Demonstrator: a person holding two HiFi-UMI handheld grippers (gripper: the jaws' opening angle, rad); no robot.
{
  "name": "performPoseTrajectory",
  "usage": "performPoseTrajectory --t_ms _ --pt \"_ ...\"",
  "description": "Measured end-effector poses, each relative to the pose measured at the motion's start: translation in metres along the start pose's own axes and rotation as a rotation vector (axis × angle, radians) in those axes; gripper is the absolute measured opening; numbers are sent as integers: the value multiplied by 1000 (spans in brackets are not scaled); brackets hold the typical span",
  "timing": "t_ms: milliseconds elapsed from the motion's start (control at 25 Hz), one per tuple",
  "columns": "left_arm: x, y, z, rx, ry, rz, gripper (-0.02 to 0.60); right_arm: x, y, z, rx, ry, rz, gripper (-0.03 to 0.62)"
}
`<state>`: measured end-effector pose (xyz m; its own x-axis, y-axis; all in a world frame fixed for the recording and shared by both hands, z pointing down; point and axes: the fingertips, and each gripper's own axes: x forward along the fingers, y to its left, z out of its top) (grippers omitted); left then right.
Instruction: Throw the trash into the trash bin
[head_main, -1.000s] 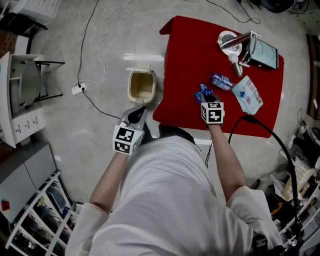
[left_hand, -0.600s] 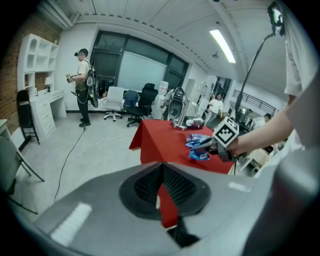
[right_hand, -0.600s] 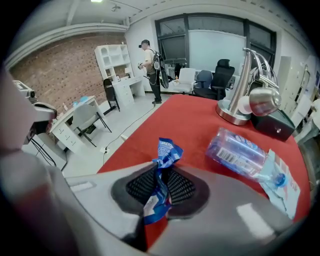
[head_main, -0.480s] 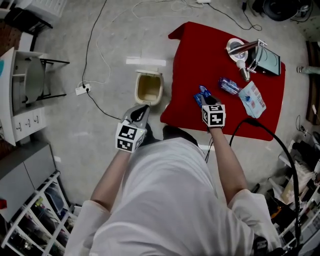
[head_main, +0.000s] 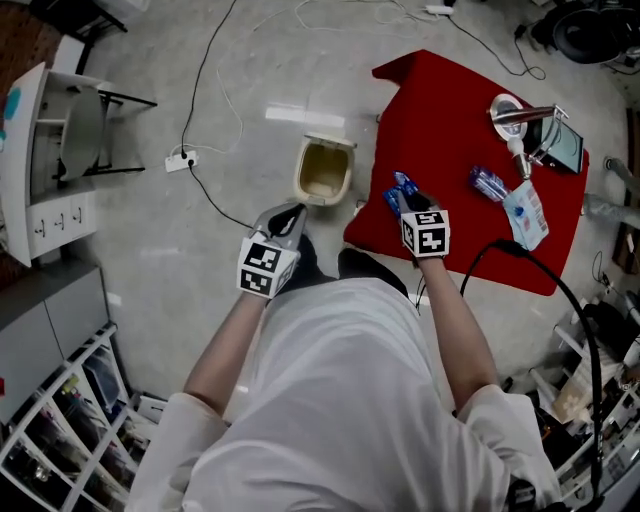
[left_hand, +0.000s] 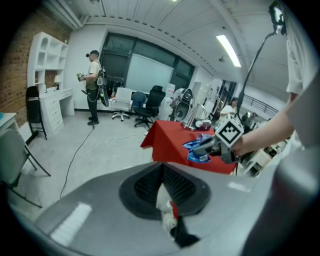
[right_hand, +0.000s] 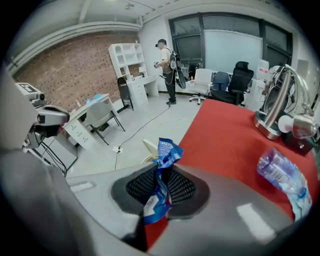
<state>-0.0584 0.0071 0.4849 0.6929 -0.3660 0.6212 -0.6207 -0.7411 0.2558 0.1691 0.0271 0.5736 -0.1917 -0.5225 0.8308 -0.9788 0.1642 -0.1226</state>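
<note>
Blue wrapper (head_main: 399, 187) nearer trash bin (head_main: 324, 170); print illegible

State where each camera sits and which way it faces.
Head view: on the head, facing steeply down at trash bin, red table; torso, both arms show.
Left gripper view: on left gripper, facing the table; own jaws, right gripper show.
Right gripper view: on right gripper, facing the trash bin; jaws pinch a blue wrapper.
Shared: all show that wrapper.

Red table (head_main: 440, 120) bears 1 bottle (head_main: 490, 183), 1 packet (head_main: 527, 213); bin (head_main: 325, 170) on floor (head_main: 200, 210).
</note>
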Motion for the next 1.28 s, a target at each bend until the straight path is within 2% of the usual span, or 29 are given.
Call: performPoseTrajectory --t_ms 560,1000,1280 --pt "-40 69 -26 -46 22 56 4 52 111 39 -52 -2 151 52" --pt "-17 113 -58 -44 40 62 4 122 135 26 -17 47 179 52" --pt "19 142 -95 -19 60 44 4 193 139 -11 54 85 162 52"
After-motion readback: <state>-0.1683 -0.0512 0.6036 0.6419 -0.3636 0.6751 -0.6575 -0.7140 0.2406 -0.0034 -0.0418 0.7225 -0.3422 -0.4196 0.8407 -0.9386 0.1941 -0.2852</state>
